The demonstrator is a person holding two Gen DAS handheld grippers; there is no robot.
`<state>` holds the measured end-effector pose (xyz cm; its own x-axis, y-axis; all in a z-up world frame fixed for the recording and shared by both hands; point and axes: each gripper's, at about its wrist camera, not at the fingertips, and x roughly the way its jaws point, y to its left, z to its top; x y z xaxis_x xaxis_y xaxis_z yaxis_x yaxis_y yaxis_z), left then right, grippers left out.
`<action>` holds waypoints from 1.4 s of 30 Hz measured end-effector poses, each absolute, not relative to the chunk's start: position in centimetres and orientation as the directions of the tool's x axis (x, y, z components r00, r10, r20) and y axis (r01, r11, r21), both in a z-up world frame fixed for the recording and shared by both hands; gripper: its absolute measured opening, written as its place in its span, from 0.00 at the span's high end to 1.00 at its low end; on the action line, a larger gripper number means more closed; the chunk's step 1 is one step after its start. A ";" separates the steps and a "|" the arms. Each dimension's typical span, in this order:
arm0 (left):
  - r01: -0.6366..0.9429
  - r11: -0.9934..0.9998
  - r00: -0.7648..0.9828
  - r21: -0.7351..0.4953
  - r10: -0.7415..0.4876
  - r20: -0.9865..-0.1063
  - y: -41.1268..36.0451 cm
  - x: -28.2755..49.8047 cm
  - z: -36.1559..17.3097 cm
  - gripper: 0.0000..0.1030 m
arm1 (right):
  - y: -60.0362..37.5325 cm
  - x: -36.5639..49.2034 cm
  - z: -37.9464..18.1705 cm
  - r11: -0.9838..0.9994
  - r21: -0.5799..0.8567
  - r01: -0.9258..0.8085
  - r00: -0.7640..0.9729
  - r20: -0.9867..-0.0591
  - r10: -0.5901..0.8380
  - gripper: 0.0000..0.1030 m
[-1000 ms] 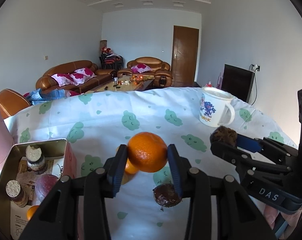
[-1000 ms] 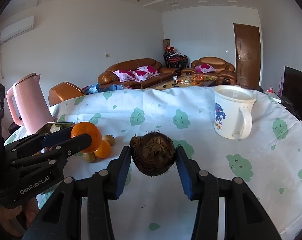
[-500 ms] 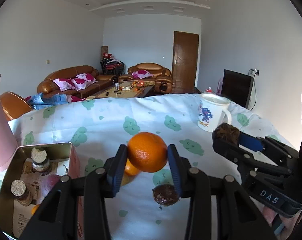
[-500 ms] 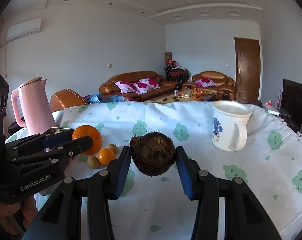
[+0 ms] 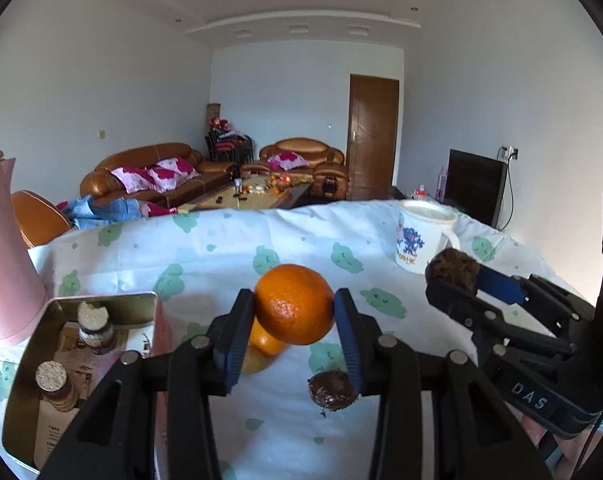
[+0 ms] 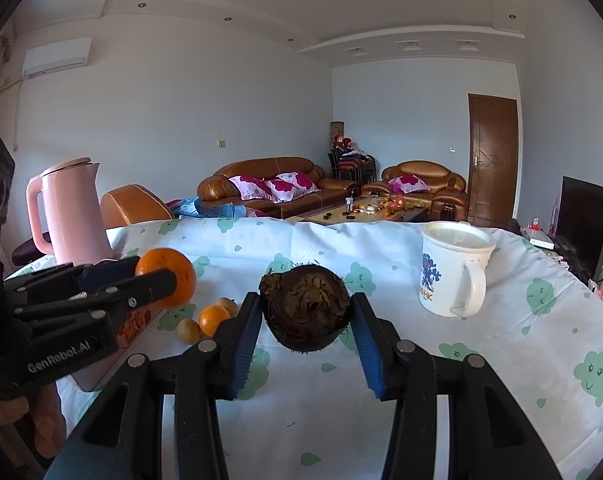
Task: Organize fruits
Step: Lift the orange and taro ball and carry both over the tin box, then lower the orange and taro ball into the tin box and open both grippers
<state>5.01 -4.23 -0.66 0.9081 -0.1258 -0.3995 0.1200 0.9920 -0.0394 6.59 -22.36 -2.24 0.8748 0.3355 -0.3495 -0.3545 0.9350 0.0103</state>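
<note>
Surface: tablecloth (image 6: 501,360) with green prints; white mug (image 6: 453,268), pink kettle (image 6: 75,212), open tin (image 5: 25,364) at left.
Progress: early, I judge; small orange (image 6: 213,318), two brownish fruits (image 6: 189,330) and dark fruit (image 5: 333,390) lie loose on the cloth.
Left gripper (image 5: 295,320): clamped on large orange (image 5: 295,302), held above the cloth, beside the tin.
Right gripper (image 6: 305,320): gripping brown husky fruit (image 6: 305,308) between its pads, raised off the cloth.
</note>
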 end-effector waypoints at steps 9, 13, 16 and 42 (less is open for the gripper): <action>0.116 0.993 0.911 -0.031 -0.118 -0.394 -3.8 4.2 -0.3 0.59 | -22.0 6.8 -2.4 0.928 0.008 -0.373 0.863 -0.365 0.350 0.54; 0.106 0.994 0.909 -0.031 -0.110 -0.402 -3.6 4.0 -0.2 0.59 | -21.5 6.8 -2.5 0.919 0.021 -0.394 0.845 -0.386 0.371 0.54; 0.094 0.995 0.914 -0.017 -0.093 -0.395 -3.4 3.6 0.1 0.59 | -20.9 6.8 -2.6 0.909 0.030 -0.416 0.829 -0.399 0.393 0.54; -0.122 0.992 0.890 0.016 0.117 -0.441 7.6 0.4 -0.2 0.59 | -11.1 5.7 -0.8 0.778 0.044 -0.627 0.687 -0.440 0.579 0.54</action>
